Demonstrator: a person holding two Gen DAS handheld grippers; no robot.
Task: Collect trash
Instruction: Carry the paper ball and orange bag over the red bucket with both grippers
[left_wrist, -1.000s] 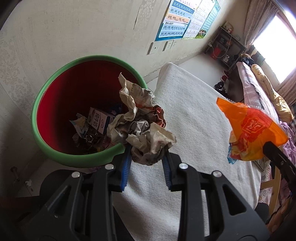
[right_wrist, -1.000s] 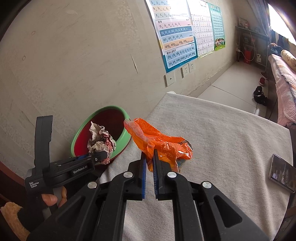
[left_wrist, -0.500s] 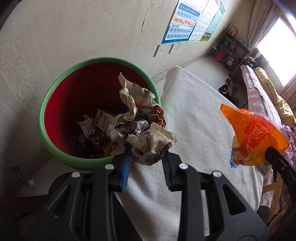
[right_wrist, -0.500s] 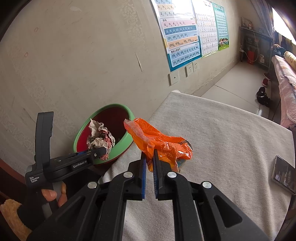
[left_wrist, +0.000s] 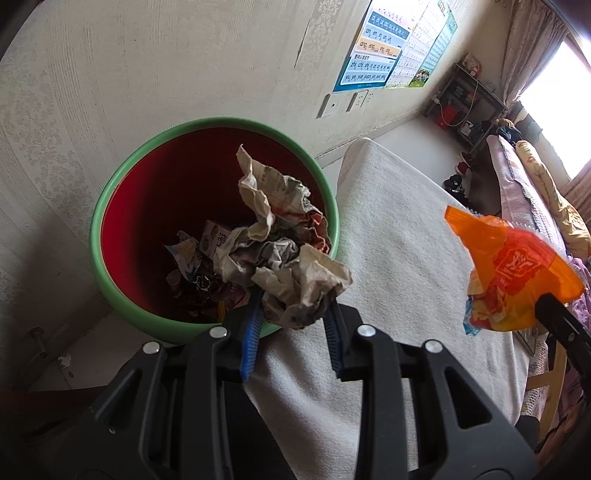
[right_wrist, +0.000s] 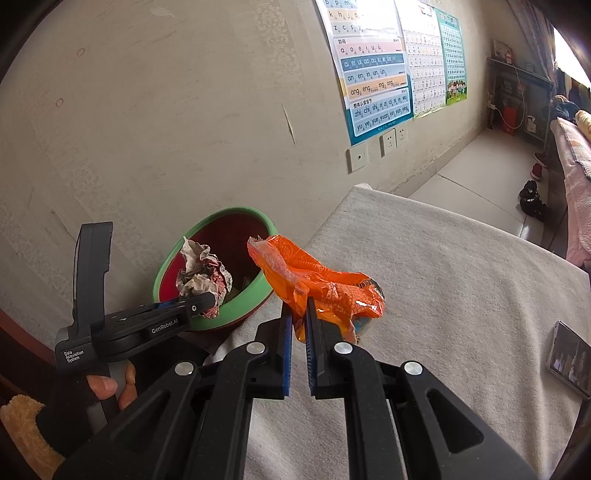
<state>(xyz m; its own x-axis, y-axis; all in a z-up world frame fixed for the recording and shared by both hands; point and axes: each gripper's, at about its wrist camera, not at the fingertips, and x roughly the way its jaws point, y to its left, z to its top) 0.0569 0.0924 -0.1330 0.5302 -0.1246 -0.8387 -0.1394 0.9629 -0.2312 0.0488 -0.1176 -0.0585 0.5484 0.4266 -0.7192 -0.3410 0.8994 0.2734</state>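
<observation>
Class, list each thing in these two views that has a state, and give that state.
Left hand-held gripper: shut on crumpled paper, held over the bin.
Right hand-held gripper: shut on orange wrapper.
Bin: upright, open, partly filled with trash.
Phone: lying on the cloth, screen lit.

Patterned cream wall (left_wrist: 147, 74) carries pinyin posters (right_wrist: 373, 74) at twelve o'clock; bright window (left_wrist: 554, 92) lights a bed (left_wrist: 532, 199) at two.

A lived-in home bedroom

Colourful paper phonics charts (right_wrist: 376, 74) on the papered wall, a pink-quilted bed (right_wrist: 574, 177), dark shoes (right_wrist: 532, 199) on tiled floor.
</observation>
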